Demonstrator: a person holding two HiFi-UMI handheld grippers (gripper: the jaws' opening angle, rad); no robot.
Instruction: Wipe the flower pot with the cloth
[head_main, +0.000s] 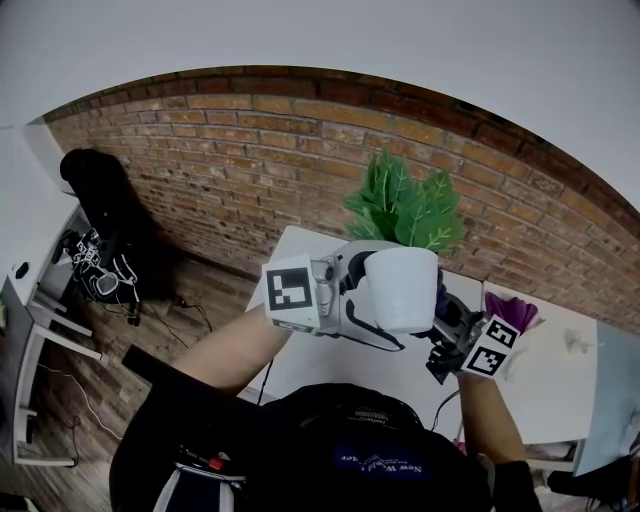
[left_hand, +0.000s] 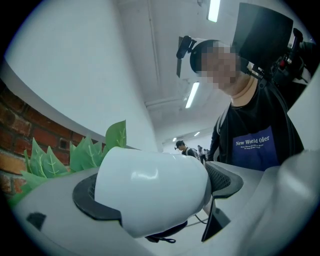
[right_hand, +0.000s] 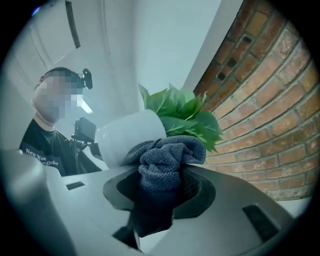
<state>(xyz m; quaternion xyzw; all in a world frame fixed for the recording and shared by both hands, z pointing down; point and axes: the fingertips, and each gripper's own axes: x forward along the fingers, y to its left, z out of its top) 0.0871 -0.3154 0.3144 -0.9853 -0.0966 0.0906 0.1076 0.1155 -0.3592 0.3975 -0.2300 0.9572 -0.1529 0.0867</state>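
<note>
pot in hand, cloth at its side

your left gripper (left_hand: 157, 187) is clamped around the white flower pot (head_main: 403, 290), holding it above the table (head_main: 330, 370) with the leaves (head_main: 405, 205) pointing up. your right gripper (right_hand: 162, 190) pinches the bunched grey cloth (right_hand: 167, 160) at the pot's right side; contact isn't clear. wiping looks barely begun, so most of the surface is left.

In the head view, the flower pot (head_main: 402, 288) hides the right hand-held gripper's (right_hand: 162, 186) jaws and most of the cloth (right_hand: 167, 157).
</note>
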